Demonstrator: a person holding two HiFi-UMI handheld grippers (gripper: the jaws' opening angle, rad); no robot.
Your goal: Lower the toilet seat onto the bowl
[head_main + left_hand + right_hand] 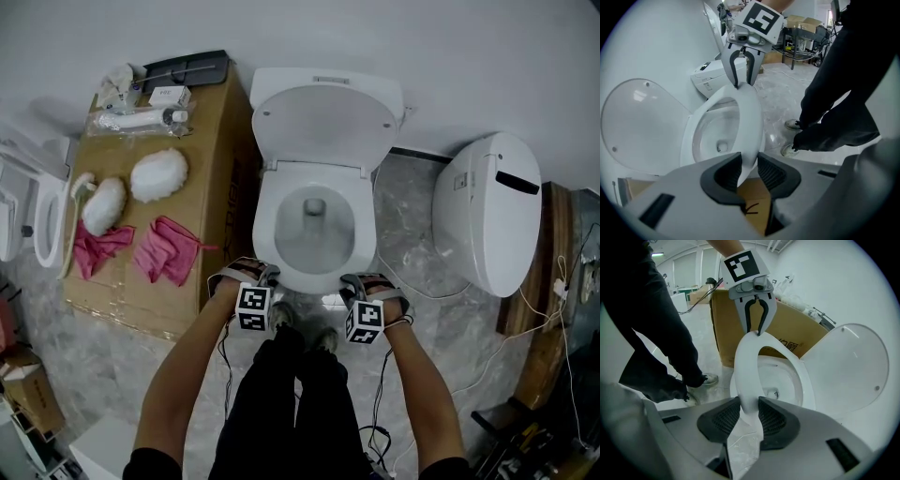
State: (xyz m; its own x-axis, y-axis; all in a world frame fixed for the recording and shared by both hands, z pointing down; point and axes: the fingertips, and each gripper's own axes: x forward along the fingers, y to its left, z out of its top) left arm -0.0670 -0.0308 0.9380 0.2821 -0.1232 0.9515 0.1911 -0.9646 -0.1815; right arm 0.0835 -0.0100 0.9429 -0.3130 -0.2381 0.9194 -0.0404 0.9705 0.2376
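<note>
The white toilet seat [265, 220] lies flat on the bowl [314, 234], and the lid [323, 122] stands up against the wall. My left gripper [251, 274] is at the seat's front-left edge and my right gripper [367, 283] at its front-right edge. In the left gripper view the seat rim [747, 122] runs between the jaws of the left gripper [749, 171], with a gap beside one pad. In the right gripper view the seat rim [745, 366] passes between the spread pads of the right gripper [749, 416]. Neither gripper clamps it.
A cardboard box [220, 159] left of the toilet carries pink cloths [164, 248], white pads and small packages. A second toilet [487, 211] with its lid shut stands to the right. The person's legs and shoes [300, 323] are just before the bowl. Cables trail on the floor.
</note>
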